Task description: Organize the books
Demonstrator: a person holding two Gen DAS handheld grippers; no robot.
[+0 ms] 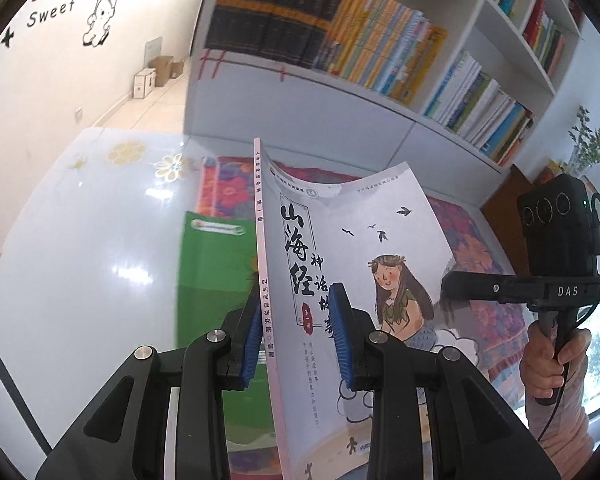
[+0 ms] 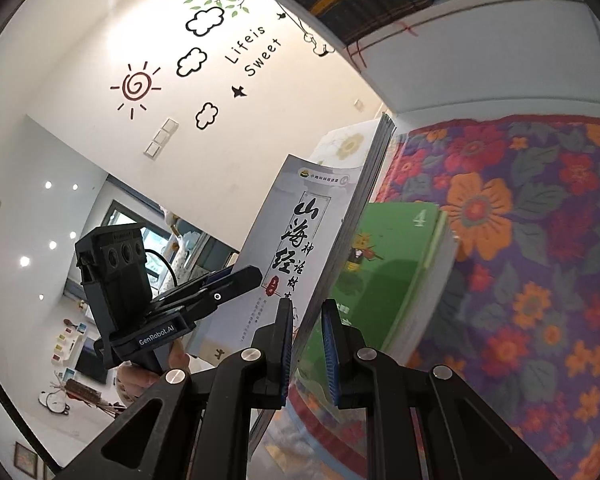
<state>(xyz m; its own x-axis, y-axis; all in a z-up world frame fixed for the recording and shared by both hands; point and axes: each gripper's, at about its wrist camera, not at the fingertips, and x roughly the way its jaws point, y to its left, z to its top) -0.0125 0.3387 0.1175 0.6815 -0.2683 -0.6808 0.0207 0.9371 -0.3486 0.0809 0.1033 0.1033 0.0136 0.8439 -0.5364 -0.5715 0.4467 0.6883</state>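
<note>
White bookshelves (image 1: pixel 440 92) packed with upright books fill the wall behind a glossy white counter (image 1: pixel 80 240), and a cream wall (image 2: pixel 80 60) carries decals of a sun, clouds and the words "Life is Sweet". A floral cloth (image 2: pixel 520 260) in purple, orange and red covers part of the counter, with a green book (image 2: pixel 392 248) lying flat on it.

Both grippers hold one pale grey picture book (image 1: pixel 340 248), lifted off the counter and standing on edge above the green book. Its cover bears large black Chinese characters and a drawing of a long-haired girl.

The left gripper (image 1: pixel 298 336) has its blue pads pressed together on the book near the spine, one pad on the front cover and the other behind. The spine faces this camera and the front cover bows away to the right.

The right gripper (image 2: pixel 306 344) pinches the opposite, open edge of the same book, pads closed on the page block. In the left wrist view its black finger reaches the cover's right side by the girl's drawing, and a hand (image 1: pixel 540 364) grips its handle.
</note>
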